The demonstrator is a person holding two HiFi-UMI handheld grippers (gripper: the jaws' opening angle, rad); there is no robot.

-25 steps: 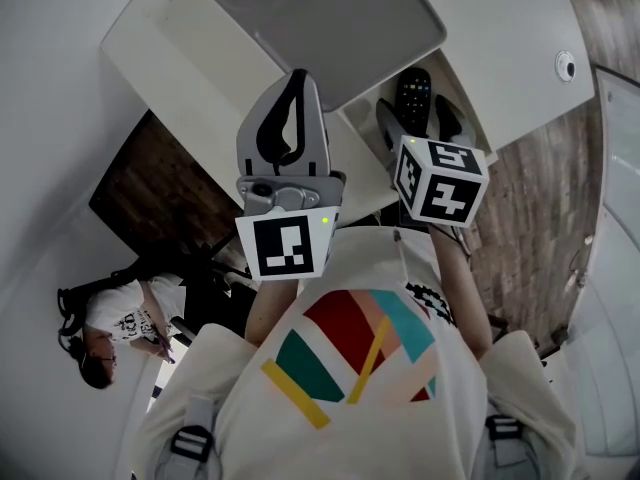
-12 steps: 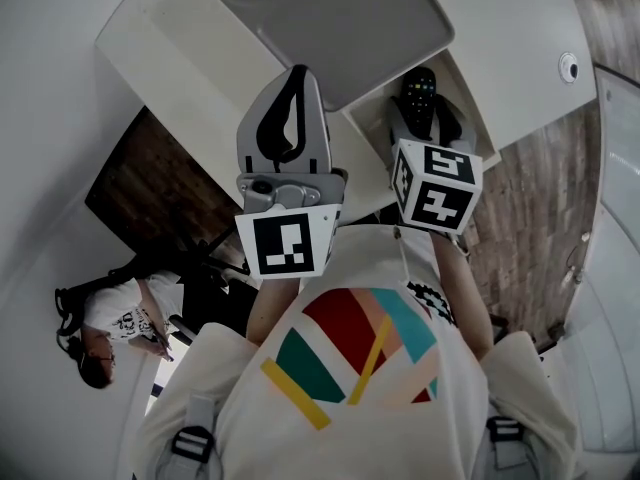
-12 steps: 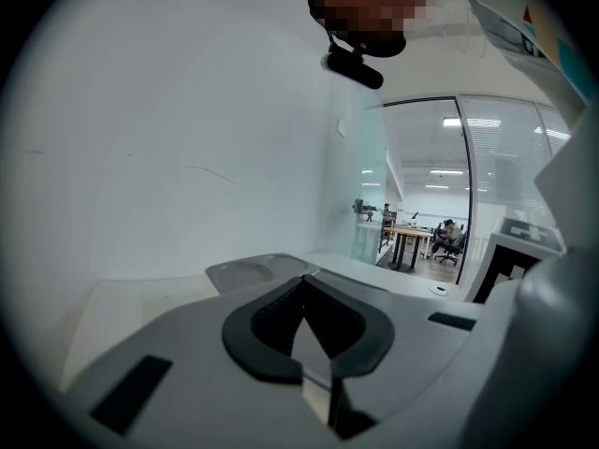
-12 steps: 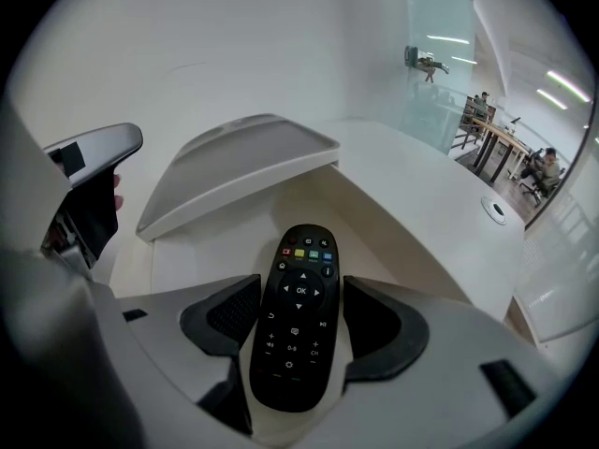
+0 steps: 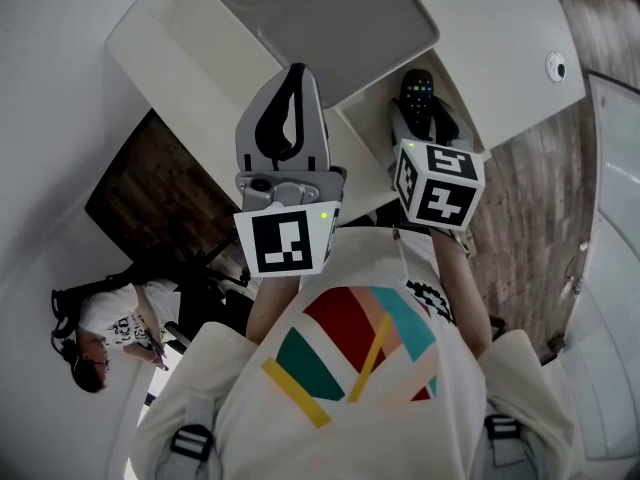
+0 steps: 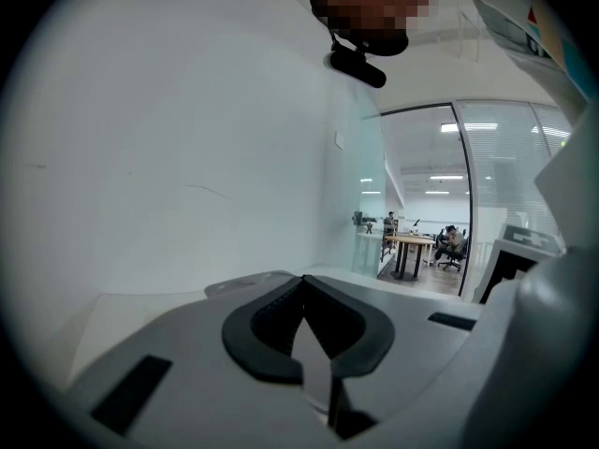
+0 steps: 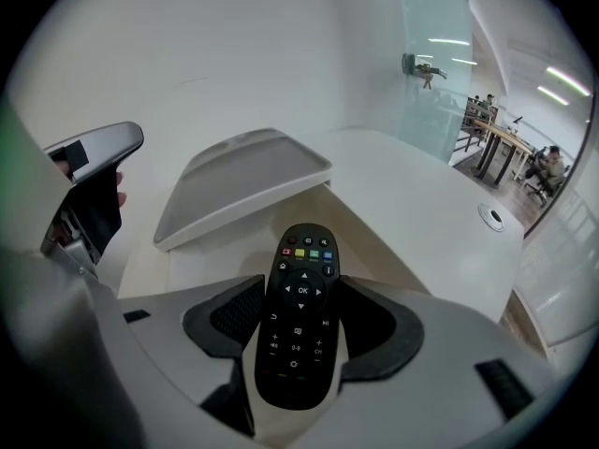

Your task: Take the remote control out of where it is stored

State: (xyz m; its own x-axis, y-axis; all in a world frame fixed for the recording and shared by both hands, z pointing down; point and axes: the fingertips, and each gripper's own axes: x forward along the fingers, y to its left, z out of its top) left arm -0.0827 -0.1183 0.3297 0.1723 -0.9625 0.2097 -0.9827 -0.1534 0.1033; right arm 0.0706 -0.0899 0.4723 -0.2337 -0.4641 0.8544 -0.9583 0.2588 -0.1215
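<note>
Left hand-held gripper (image 6: pixel 302 281) closed; right (image 7: pixel 299 286) closing onto remote (image 7: pixel 301 251).

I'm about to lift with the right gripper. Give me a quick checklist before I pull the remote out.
1. Remote control between the right gripper fingers: ok. The jaws have just been closing, and the fingers meet both its long sides.
2. Button side facing up: ok.
3. Lid raised off the compartment: ok. It stands tilted, to the left of the remote control.
4. Left gripper out of the way: ok. It is shut, empty and left of the lid.
5. Remote control clear of the compartment: cannot tell. It sits over the opening.
</note>
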